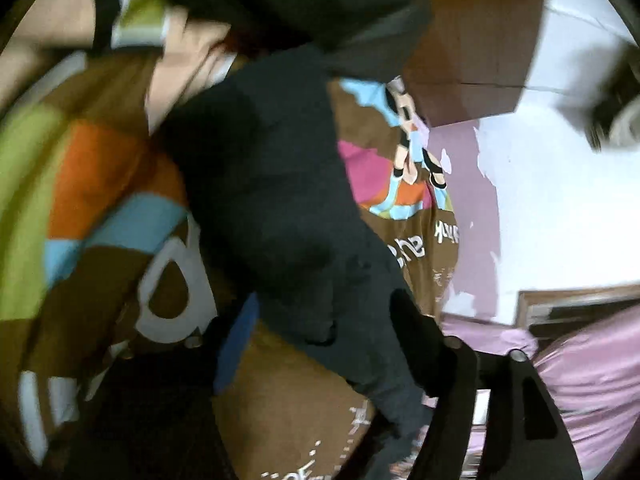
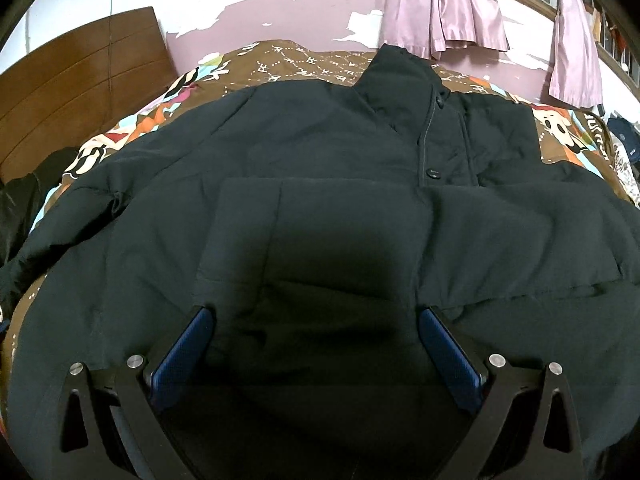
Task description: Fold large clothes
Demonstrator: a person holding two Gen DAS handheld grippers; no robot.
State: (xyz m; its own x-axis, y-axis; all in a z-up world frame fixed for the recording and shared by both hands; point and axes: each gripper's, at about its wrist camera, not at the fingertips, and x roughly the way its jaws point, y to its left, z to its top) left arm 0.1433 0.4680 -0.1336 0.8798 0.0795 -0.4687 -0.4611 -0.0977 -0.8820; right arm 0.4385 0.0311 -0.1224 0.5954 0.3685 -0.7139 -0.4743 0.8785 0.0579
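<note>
one dark jacket (image 2: 320, 184) spread out, one patterned bedspread (image 2: 288, 64) under it. two round buttons (image 2: 433, 174) showing down its front, that's all i can count. two grippers, the right gripper (image 2: 316, 316) and the left gripper (image 1: 320, 332). one wooden headboard (image 2: 80, 72), two pink curtains (image 2: 444, 8).

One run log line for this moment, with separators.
stage: folding | jacket: spread on bedspread | right fingers: open over jacket | left gripper: jacket sleeve between fingers, view blurred

The right wrist view looks forward and down, close over the dark jacket (image 2: 320, 208) spread on the bed (image 2: 288, 60). The left wrist view, tilted and blurred, shares jacket (image 1: 272, 184), bedspread and headboard (image 1: 480, 40).
</note>
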